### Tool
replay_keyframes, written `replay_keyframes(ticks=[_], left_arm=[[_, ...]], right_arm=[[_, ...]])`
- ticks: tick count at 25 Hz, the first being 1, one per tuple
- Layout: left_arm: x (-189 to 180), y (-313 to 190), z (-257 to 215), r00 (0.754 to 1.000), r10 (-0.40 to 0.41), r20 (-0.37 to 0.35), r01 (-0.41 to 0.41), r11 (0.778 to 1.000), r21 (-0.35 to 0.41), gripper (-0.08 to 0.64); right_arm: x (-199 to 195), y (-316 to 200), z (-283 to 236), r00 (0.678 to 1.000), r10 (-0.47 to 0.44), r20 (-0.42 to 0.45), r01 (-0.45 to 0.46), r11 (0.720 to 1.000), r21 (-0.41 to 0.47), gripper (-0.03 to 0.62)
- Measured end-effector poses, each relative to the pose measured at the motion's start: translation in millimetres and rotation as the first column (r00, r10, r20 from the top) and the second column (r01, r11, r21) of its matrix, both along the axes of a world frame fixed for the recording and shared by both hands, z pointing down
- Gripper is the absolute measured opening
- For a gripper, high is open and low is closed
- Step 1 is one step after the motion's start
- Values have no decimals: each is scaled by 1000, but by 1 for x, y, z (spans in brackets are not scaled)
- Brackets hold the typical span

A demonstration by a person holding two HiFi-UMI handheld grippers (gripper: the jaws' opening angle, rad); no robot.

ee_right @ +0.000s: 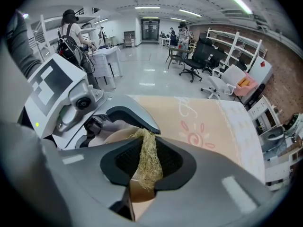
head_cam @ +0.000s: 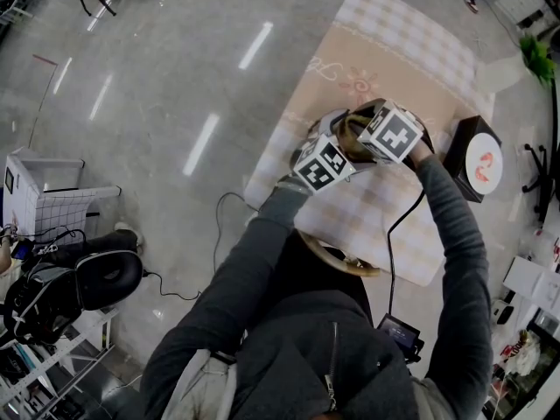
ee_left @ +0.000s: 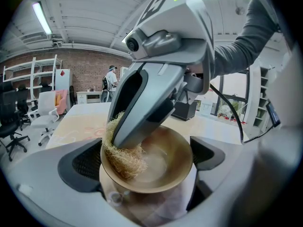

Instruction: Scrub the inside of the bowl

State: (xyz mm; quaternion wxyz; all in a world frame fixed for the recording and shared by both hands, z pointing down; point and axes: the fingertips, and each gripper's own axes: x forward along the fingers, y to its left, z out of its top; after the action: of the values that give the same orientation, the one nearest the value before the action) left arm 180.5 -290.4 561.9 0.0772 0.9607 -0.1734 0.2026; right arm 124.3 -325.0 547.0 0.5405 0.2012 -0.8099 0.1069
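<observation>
Left gripper [ee_left: 144, 170]: we are seeing its jaws grasping the bowl [ee_left: 165, 151], one pad on each side of the rim.
Bowl: we are barely making it out in the head view, where both marker cubes are covering it over the table.
Scrubber [ee_left: 124, 161]: this straw-coloured fibre wad is pressing on the bowl's inner left wall; only the left gripper view is showing us that contact.
Right gripper [ee_right: 150, 165]: its jaws are clenching the scrubber and hiding most of the bowl behind them.
Tablecloth [head_cam: 398, 51]: we are seeing it in full only from the head.
</observation>
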Motion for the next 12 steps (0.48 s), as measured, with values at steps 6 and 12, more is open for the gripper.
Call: replay_keyframes(ticks=[6, 12], left_arm=[[1, 0, -1, 1000, -1, 3, 1, 1000, 1, 569], [0, 0, 3, 1000, -1, 11, 1, 1000, -8, 569]], right_arm=[[6, -4, -1, 1000, 16, 3, -16, 1000, 16, 74], [14, -7, -1, 1000, 28, -3, -27, 999, 30, 75]])
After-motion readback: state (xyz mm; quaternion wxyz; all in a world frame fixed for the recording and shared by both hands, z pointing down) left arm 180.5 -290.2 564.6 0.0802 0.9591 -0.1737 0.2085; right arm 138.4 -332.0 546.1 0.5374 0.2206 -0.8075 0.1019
